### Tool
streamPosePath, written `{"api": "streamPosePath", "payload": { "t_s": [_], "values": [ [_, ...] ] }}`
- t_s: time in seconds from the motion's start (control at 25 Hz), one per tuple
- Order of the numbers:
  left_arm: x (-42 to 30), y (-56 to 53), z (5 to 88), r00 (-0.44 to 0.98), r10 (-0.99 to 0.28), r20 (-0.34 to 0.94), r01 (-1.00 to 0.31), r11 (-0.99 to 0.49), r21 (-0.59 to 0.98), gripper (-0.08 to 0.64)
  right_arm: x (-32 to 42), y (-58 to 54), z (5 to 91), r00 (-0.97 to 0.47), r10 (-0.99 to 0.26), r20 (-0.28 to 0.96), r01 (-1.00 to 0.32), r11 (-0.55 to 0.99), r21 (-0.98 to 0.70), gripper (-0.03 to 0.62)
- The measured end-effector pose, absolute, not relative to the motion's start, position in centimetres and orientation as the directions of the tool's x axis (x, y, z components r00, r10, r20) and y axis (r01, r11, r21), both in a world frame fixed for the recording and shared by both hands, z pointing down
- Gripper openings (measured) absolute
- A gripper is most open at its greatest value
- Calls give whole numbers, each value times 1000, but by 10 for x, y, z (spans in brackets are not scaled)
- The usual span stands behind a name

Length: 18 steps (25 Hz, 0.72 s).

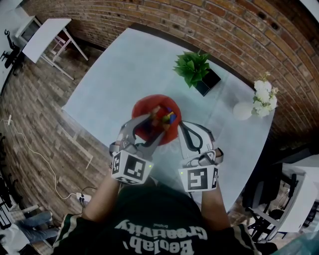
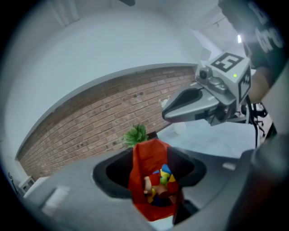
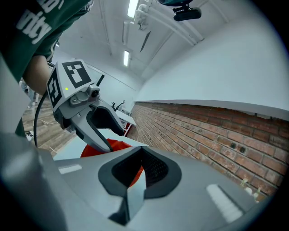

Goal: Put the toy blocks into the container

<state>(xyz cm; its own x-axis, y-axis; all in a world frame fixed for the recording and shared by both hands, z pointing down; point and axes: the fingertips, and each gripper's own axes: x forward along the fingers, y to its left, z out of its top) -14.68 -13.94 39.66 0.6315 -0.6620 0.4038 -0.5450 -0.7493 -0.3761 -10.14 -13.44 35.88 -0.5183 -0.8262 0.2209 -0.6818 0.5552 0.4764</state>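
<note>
Left gripper (image 2: 152, 158) spread, right gripper (image 3: 140, 155) pressed together — red container (image 1: 149, 107) holds toy blocks (image 1: 167, 117).

- The right tongs (image 3: 141, 153) are filling the foreground, their grey jaws meeting tip to tip with nothing gripped between the dark pads.
- A red container (image 3: 94, 150) is sitting on the pale tabletop (image 3: 67, 152) beyond them, and part of it is showing through the hollow between the pads.
- The left tongs (image 3: 114, 139) are hanging over the container, with their jaws standing apart and their marker cube facing the camera.
- A person's forearm (image 3: 37, 72), coming out of a green sleeve, is carrying the left tongs.
- A brick wall (image 3: 216, 135) is running along the right, below a white wall and ceiling lights (image 3: 131, 9).
</note>
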Motion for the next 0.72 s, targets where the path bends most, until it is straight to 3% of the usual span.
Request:
{"api": "streamPosePath", "payload": {
  "t_s": [0.12,0.16,0.2,0.24,0.72],
  "values": [
    [-149,-140,394,624,-675,394,-555,-738,-384,234,-102,-134,358,-517,-827,222,-682,554,476,8],
    [-152,-142,393,613,-691,384,-567,-723,-395,189,-102,-134,358,-517,-827,222,-683,554,476,8],
    [-154,-143,391,601,-707,373,-579,-706,-408,32,-102,-134,359,-516,-827,222,-683,554,476,8],
    [-156,-144,390,592,-718,366,-585,-696,-416,2,-102,-134,359,-515,-827,223,-683,554,476,8],
    [-130,-133,373,654,-682,327,-547,-725,-419,0,-87,-123,350,-474,-854,214,-703,513,492,8]
  ]
}}
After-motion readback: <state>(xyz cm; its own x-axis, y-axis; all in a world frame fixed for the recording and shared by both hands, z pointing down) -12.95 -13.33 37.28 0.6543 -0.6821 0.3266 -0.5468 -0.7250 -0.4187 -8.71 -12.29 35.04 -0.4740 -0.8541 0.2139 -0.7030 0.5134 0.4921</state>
